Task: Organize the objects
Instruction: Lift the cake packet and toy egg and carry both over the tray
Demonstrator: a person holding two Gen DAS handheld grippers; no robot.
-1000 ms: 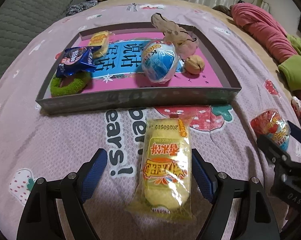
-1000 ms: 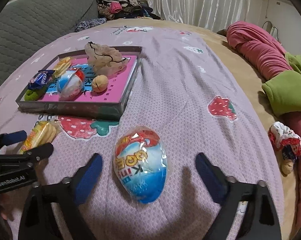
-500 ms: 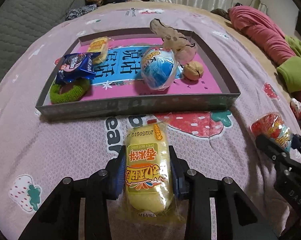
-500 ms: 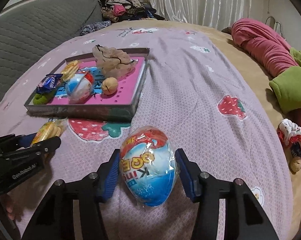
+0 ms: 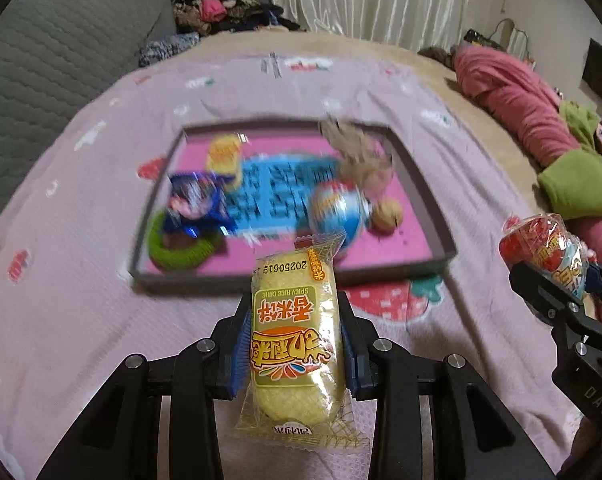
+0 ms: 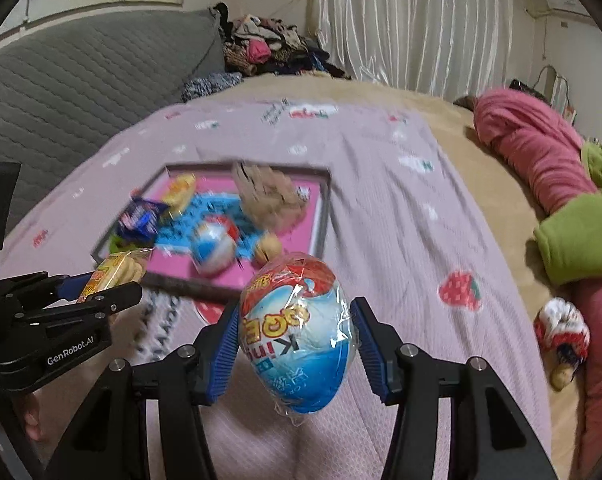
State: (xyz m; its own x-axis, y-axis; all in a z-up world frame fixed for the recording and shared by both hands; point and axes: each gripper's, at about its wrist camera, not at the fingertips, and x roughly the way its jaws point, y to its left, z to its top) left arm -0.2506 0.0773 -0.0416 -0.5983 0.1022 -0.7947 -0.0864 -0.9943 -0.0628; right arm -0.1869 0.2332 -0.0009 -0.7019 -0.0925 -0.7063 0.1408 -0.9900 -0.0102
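Left gripper (image 5: 295, 344) clamped on yellow cake pack (image 5: 295, 340), right gripper (image 6: 295, 340) clamped on wrapped egg (image 6: 297, 332), both raised above bedspread (image 6: 401, 240), near tray (image 5: 429, 184).

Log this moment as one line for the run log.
left gripper: shut on rice cake pack | right gripper: shut on toy egg | tray: ahead, holds snacks

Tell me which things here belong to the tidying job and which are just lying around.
Part of the job:
- yellow rice-cake packet, held in the left hand-held gripper
- wrapped toy egg, held in the right hand-held gripper
- tray

Lying about:
- pink blanket
- small doll
- clothes pile
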